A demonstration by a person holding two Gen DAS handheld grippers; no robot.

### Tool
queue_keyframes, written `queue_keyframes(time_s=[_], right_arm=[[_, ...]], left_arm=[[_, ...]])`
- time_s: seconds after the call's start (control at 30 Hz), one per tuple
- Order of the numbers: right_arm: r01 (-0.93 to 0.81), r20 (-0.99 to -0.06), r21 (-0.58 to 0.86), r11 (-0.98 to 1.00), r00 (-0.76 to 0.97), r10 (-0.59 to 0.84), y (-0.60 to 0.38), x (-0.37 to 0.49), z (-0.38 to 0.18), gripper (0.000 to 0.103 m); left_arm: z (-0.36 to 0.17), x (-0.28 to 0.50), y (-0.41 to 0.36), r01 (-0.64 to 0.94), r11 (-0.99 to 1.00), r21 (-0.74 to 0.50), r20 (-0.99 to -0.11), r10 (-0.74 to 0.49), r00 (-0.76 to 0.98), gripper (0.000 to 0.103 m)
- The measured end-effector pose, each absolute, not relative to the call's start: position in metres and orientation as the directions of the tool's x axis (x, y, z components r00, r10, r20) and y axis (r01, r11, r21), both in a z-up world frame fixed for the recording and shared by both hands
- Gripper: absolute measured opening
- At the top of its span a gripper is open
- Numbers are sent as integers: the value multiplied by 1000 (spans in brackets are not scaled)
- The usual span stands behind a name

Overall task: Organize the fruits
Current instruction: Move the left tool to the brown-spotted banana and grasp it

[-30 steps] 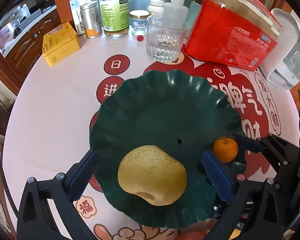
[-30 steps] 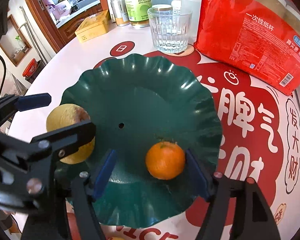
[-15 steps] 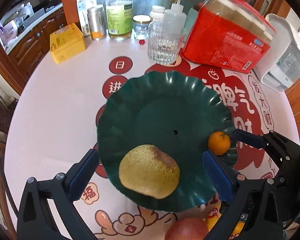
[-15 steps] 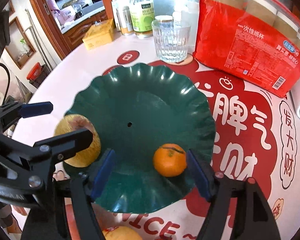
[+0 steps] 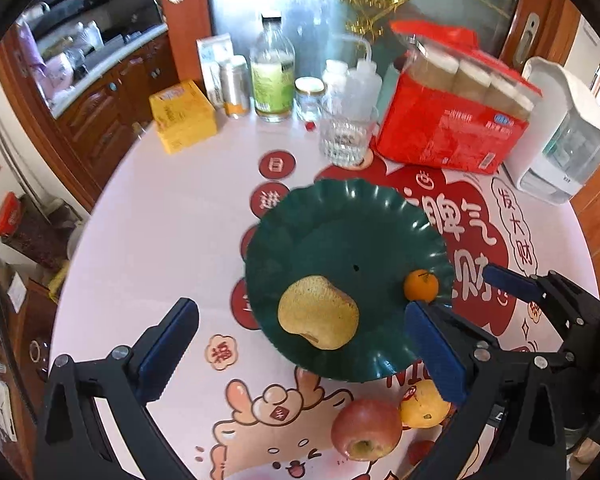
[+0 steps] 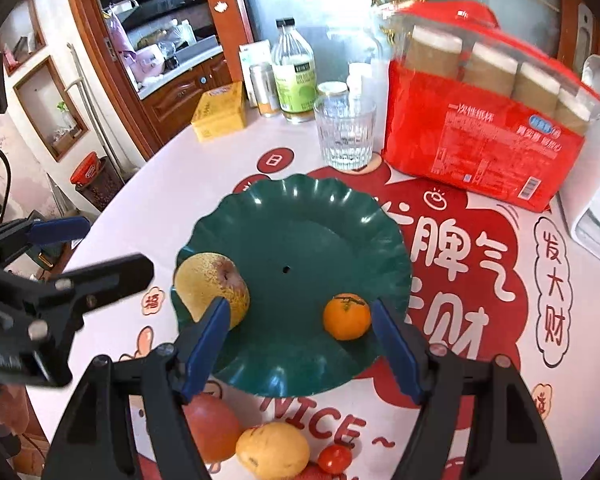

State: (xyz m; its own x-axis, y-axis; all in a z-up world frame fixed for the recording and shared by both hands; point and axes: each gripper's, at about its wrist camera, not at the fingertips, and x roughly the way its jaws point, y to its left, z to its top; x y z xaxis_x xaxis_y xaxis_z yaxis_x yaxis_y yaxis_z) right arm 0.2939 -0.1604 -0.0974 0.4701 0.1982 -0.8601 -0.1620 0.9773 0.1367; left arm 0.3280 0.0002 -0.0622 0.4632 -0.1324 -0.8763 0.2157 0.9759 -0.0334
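Only right wrist view shows cherry tomato (image 6: 334, 458) by the apple (image 6: 210, 428); left gripper (image 5: 300, 356) and right gripper (image 6: 300, 346) both released wide, empty, above the plate (image 6: 300, 220).

A: So what's on the green plate (image 6: 300, 204) right now?

B: Two fruits. A big yellowish pear (image 5: 318, 312), speckled, lying on its side near the plate's left rim, and a small orange (image 6: 346, 316) sitting stem-up toward the right. They're well apart.

A: And the rest?

B: Off the plate, on the tablecloth just in front of it: a red apple (image 5: 366, 429), a yellow lemon-looking fruit (image 6: 273, 450) touching it, and a cherry tomato (image 6: 334, 458) beside that.
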Motion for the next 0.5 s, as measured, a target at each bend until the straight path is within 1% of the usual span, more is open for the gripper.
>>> queue_keyframes(time_s=[0.1, 0.27, 0.37, 0.5], right_arm=[[-169, -858, 140, 976, 471, 205, -161, 284, -85, 74], [-157, -869, 149, 976, 451, 205, -165, 262, -69, 74], [-151, -858, 177, 972, 460, 228, -171, 244, -57, 74], [-156, -840, 176, 972, 491, 231, -176, 217, -40, 74]], left_arm=[[-47, 316, 2, 212, 977, -19, -863, -123, 490, 103], [-24, 283, 2, 215, 976, -36, -845, -145, 515, 103], [-16, 263, 0, 219, 975, -34, -837, -147, 527, 102], [-5, 233, -3, 218, 975, -35, -826, -151, 544, 103]])
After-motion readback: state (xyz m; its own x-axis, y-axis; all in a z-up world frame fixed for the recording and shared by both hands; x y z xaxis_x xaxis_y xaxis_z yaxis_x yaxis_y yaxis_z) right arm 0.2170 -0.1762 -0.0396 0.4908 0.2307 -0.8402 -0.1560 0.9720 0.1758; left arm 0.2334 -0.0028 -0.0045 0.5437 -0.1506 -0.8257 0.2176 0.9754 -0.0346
